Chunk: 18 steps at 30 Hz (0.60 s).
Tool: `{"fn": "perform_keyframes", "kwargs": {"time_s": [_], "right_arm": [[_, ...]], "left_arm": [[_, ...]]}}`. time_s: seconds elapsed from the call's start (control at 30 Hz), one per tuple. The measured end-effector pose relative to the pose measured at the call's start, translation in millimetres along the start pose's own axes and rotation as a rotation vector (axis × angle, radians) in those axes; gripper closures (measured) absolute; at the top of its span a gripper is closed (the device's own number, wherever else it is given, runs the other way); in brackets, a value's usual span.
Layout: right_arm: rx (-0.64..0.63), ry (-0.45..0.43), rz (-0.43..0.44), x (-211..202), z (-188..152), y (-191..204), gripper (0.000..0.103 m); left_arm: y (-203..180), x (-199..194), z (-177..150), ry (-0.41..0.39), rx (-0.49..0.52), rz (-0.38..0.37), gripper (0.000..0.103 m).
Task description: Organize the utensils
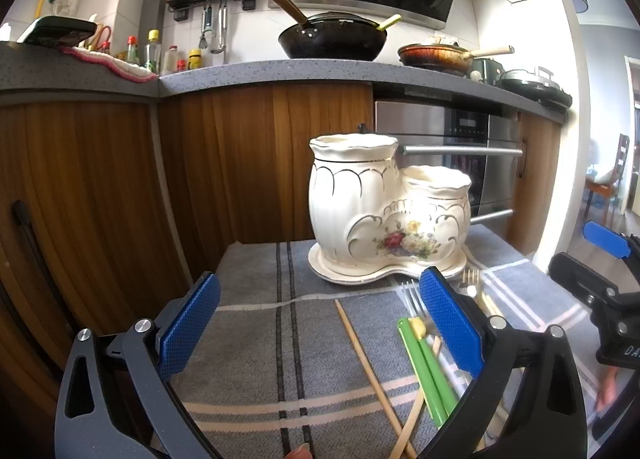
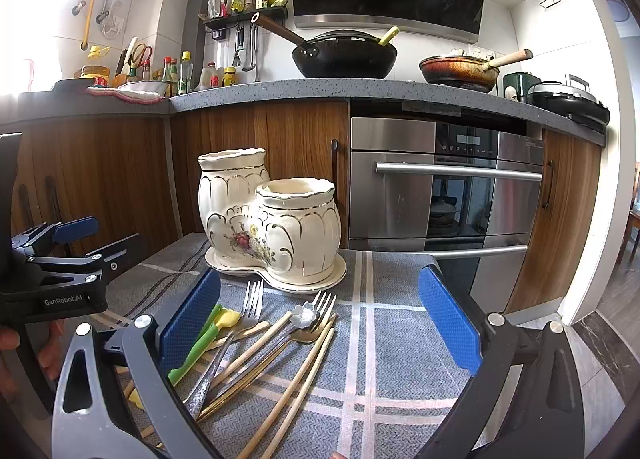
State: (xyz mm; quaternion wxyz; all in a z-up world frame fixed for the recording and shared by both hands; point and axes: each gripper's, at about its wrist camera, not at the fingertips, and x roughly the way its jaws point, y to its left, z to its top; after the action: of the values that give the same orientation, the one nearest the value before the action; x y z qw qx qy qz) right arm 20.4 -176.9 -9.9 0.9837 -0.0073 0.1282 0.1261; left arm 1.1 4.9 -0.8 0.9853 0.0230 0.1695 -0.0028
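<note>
A white ceramic two-pot utensil holder (image 1: 384,211) with a flower print stands on its saucer at the far side of the grey striped cloth (image 1: 256,339); it also shows in the right wrist view (image 2: 272,219). A loose pile of utensils lies in front of it: silver fork (image 2: 244,315), gold fork (image 2: 320,311), wooden chopsticks (image 2: 304,375), green chopsticks (image 2: 200,343). One wooden chopstick (image 1: 364,363) and the green chopsticks (image 1: 428,371) show in the left wrist view. My left gripper (image 1: 320,327) is open and empty above the cloth. My right gripper (image 2: 320,323) is open and empty above the pile.
Wooden cabinets (image 1: 100,199) and a steel oven (image 2: 444,195) stand behind the table. The counter above carries a black wok (image 2: 344,55), a brown pan (image 2: 460,71) and bottles. The left gripper's body (image 2: 52,279) shows left of the pile.
</note>
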Motion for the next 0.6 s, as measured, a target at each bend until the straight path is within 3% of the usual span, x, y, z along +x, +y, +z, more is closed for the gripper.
{"fn": "perform_keyframes", "kwargs": {"time_s": [0.6], "right_arm": [[-0.001,0.004,-0.001,1.2,-1.3,0.3,0.005]], "left_arm": [[0.0,0.1,0.3,0.002,0.001,0.003,0.004]]}}
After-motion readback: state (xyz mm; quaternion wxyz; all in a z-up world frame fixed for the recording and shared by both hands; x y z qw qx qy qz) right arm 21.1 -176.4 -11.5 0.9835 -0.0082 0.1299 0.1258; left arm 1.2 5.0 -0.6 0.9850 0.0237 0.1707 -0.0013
